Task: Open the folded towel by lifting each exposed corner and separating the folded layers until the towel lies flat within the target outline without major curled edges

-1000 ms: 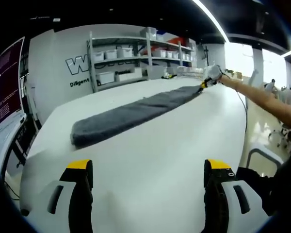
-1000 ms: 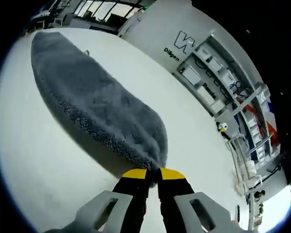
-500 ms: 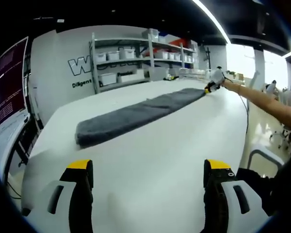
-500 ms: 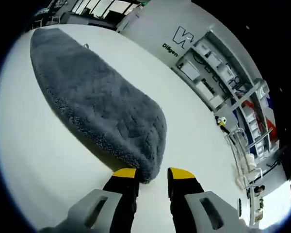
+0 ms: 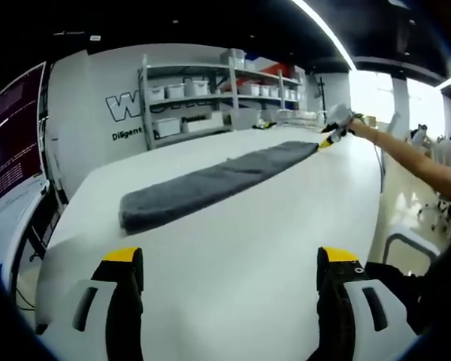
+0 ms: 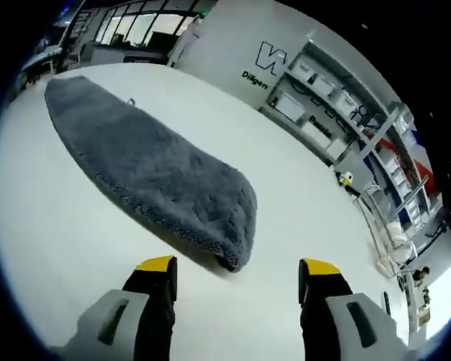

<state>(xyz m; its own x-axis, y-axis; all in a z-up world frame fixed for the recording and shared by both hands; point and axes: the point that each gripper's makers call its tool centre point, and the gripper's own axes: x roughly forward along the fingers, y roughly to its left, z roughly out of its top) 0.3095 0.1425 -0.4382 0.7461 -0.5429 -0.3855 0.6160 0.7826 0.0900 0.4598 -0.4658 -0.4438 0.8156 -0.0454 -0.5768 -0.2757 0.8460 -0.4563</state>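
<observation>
Grey fluffy terry towel (image 6: 150, 180), folded into a long narrow strip, is laid across the white bench (image 5: 233, 248). Its near end was pinched by the right gripper (image 6: 237, 274) a second ago; that end has now been dropped, and the jaws are spread wide just short of it. The left gripper (image 5: 229, 263) is held well back from the other end, jaws spread and empty. No layer appears separated yet, so unfolding remains. White storage bins (image 5: 165, 124) are seen on metal shelving (image 5: 210, 83); their contents cannot be told.
</observation>
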